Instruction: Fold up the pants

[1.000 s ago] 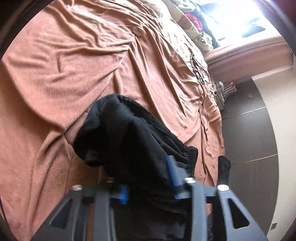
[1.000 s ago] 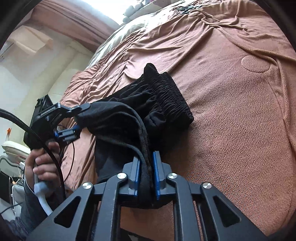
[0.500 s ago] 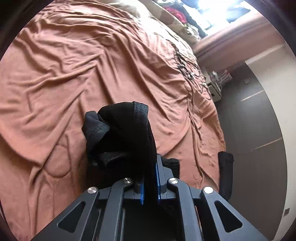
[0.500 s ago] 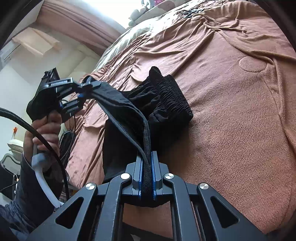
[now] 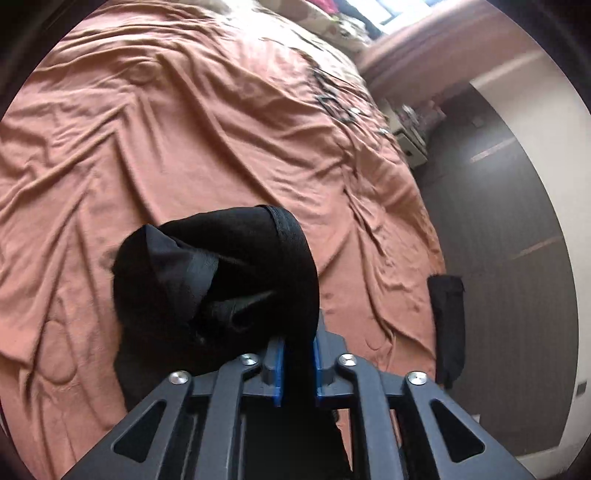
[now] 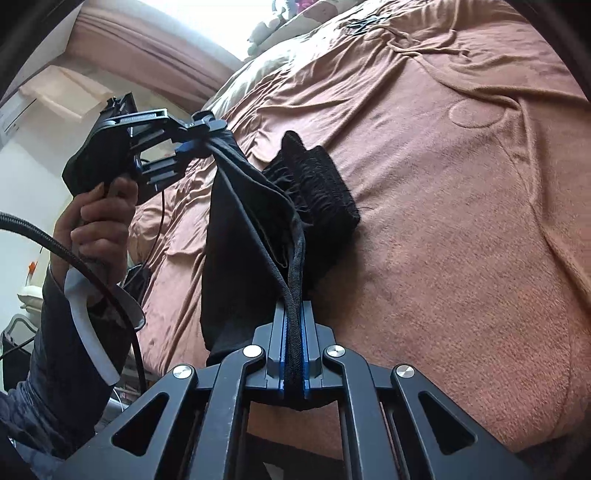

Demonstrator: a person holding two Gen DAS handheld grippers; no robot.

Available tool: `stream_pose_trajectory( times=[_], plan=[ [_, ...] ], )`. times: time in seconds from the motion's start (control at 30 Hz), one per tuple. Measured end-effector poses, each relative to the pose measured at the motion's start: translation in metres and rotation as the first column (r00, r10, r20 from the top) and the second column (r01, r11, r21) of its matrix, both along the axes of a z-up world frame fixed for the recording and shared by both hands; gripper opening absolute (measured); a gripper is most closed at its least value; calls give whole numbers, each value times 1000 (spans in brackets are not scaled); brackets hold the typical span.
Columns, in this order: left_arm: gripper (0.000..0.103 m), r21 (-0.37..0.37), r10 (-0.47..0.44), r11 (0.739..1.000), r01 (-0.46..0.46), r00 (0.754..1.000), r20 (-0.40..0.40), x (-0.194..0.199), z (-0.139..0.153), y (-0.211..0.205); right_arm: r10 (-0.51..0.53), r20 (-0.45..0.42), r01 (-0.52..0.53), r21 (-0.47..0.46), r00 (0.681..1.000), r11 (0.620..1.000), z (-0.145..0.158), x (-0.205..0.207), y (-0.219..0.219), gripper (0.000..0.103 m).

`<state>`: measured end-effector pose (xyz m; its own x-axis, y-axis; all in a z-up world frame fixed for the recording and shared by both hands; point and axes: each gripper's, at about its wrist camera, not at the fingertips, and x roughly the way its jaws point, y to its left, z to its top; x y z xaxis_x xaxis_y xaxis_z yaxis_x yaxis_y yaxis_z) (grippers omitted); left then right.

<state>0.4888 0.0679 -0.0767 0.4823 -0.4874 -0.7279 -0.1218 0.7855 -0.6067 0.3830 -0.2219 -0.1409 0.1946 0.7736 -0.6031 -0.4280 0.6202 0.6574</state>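
The black pants [image 6: 255, 229] hang bunched between both grippers above the brown bedspread [image 6: 461, 206]. My right gripper [image 6: 293, 332] is shut on a hem edge of the pants. My left gripper [image 5: 297, 354] is shut on another edge; the cloth bulges out in front of it [image 5: 214, 280]. In the right wrist view the left gripper [image 6: 201, 138] is raised at the upper left, held by a hand, with the pants stretched from it. The elastic waistband [image 6: 317, 184] rests on the bed.
The wrinkled brown bedspread [image 5: 184, 129] covers the bed. Pillows and clothes [image 5: 332, 18] lie at its far end. A dark floor [image 5: 509, 258] runs along the bed's right edge, with a black item [image 5: 447, 325] hanging there. A cable [image 6: 55, 251] trails from the hand.
The left gripper closed on the pants and lifted them up and away from the bed. The right gripper tightened on its edge. The cloth is now stretched between the two.
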Motion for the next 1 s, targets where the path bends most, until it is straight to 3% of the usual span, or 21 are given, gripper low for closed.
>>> stream_pose_trajectory(
  times=[0.03, 0.1, 0.7, 0.8, 0.87, 0.93, 1.0],
  plan=[
    [40, -7, -16, 1000, 16, 1000, 8, 0, 0, -4, -7, -3, 7, -2, 1000, 1000, -1, 0, -3, 3],
    [52, -11, -24, 1000, 24, 1000, 20, -3, 0, -6, -17, -13, 17, 1, 1000, 1000, -2, 1, -7, 3],
    [52, -6, 89, 996, -90, 992, -85, -81, -45, 39, -68, -40, 67, -31, 997, 997, -2, -2, -24, 3],
    [52, -10, 103, 994, -105, 990, -101, -96, -53, 43, -84, -34, 82, -68, 996, 994, 3, -2, -26, 11],
    [52, -13, 109, 994, -111, 988, -108, -102, -57, 44, -89, -17, 87, -84, 996, 993, 9, -1, -25, 25],
    [52, -30, 115, 992, -119, 987, -115, -110, -62, 45, -87, -2, 87, -90, 996, 992, 14, 0, -22, 48],
    [52, -46, 123, 991, -129, 985, -119, -118, -67, 47, -83, 18, 85, -93, 996, 992, 20, 1, -19, 50]
  ],
)
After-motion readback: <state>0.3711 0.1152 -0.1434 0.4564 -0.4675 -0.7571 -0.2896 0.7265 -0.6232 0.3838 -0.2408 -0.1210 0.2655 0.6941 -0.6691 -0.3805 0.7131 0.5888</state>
